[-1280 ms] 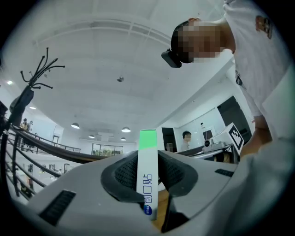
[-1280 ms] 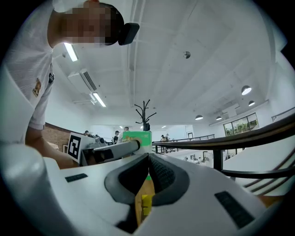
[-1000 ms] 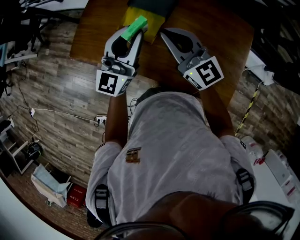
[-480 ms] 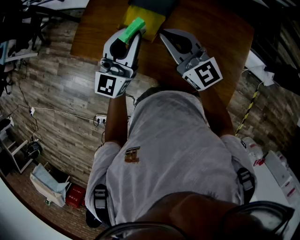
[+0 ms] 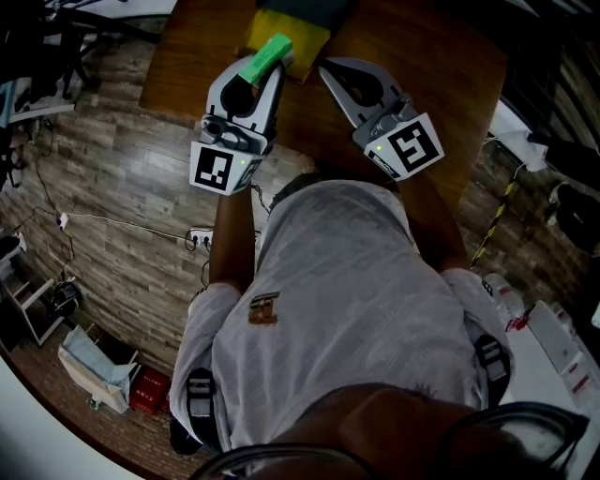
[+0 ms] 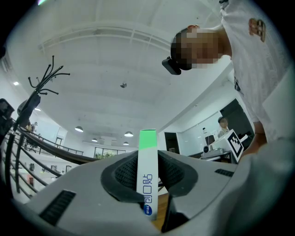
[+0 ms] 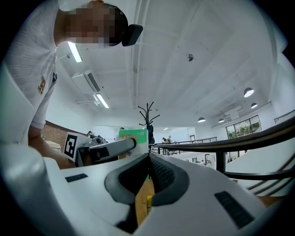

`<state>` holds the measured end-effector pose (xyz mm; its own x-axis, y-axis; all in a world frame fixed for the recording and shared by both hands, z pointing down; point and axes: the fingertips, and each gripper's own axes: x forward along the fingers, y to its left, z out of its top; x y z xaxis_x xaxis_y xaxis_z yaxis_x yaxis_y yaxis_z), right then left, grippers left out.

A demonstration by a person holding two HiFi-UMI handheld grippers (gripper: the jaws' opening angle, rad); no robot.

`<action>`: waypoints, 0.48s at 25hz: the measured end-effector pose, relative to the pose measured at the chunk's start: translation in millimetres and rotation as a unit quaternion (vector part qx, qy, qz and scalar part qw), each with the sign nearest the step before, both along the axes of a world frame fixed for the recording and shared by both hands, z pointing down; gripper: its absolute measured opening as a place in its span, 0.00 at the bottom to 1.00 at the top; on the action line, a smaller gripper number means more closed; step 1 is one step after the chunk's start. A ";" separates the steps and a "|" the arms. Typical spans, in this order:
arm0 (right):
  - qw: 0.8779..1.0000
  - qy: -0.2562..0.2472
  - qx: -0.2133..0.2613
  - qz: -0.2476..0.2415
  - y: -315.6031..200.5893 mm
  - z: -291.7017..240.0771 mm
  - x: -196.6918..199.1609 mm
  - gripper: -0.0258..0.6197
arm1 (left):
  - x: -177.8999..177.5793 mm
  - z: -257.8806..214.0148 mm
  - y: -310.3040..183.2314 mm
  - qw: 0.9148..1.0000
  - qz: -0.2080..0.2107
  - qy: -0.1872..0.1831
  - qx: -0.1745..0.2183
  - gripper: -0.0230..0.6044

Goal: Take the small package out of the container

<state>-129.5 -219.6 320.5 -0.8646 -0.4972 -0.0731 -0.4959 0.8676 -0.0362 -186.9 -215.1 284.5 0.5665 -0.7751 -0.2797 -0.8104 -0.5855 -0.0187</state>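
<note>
In the head view, my left gripper (image 5: 266,64) is shut on a small white package (image 5: 264,54) with a green end, holding it above the near edge of a yellow container (image 5: 305,42) on the brown wooden table (image 5: 441,84). The left gripper view shows the package (image 6: 147,177) standing upright, pinched between the two dark pads (image 6: 126,173), its green end poking out past the gripper (image 6: 147,159). My right gripper (image 5: 328,67) hovers just right of the container, shut with nothing in it. In the right gripper view its jaws (image 7: 148,159) meet, and the package (image 7: 133,135) shows beyond them.
A dark object (image 5: 302,7) lies on the yellow container at the table's far side. The person's torso (image 5: 347,309) fills the lower head view. Left of the table are plank floor, a cable and a power strip (image 5: 202,242). Clutter stands at the right (image 5: 553,328).
Both grippers have drifted very slightly away from the body. The left gripper still holds the package the same way.
</note>
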 end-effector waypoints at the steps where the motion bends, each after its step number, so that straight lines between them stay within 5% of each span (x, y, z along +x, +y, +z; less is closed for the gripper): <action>1: 1.000 -0.002 0.001 0.000 -0.4 -0.8 0.5 0.09 | 0.7 0.0 -0.2 1.000 0.000 0.000 0.000 0.21; 12: 1.000 -0.003 -0.002 -0.001 -10.3 -0.4 0.6 0.09 | -0.4 -1.5 -8.5 1.000 -0.004 -0.002 -0.001 0.21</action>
<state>-129.0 -229.9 320.1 -0.8648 -0.4963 -0.0763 -0.4945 0.8681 -0.0429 -187.2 -223.6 283.0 0.5615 -0.7799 -0.2763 -0.8149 -0.5791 -0.0215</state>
